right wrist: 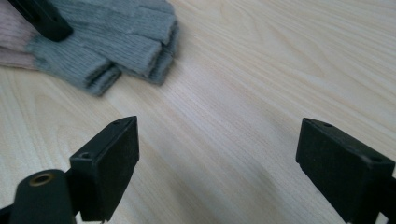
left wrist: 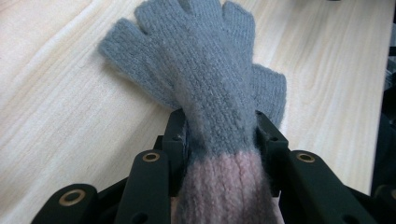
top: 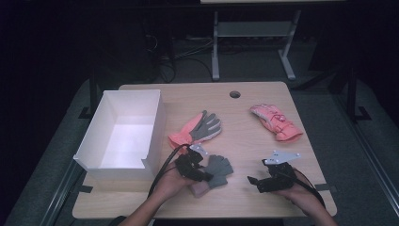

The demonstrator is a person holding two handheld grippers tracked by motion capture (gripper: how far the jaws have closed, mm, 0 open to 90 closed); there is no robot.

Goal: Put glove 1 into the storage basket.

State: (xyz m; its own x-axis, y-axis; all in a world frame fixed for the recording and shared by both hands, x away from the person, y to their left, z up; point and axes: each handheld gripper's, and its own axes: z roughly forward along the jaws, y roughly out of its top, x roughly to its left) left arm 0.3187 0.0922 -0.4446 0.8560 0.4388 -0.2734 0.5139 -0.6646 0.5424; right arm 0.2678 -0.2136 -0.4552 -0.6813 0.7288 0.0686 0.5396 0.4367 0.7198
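Jaws of our left gripper [top: 203, 175] pinch the grey glove [left wrist: 205, 84] at its pink cuff, flat on the table [top: 254, 197] near the front edge. Our right gripper [right wrist: 219, 163] hovers spread beside it. We see nothing in the white box [top: 123, 162].

The left gripper [top: 205, 176] sits low by the near edge of the table, held in the person's left hand [top: 170, 182]. It points to the right, and its two black jaws are squeezed in from both sides on the wrist part of a grey knit glove [left wrist: 205, 84]. The right gripper [top: 253, 181] is held in the right hand [top: 301, 193]. It points left, toward the other gripper, and its jaws stand wide apart with nothing between them.
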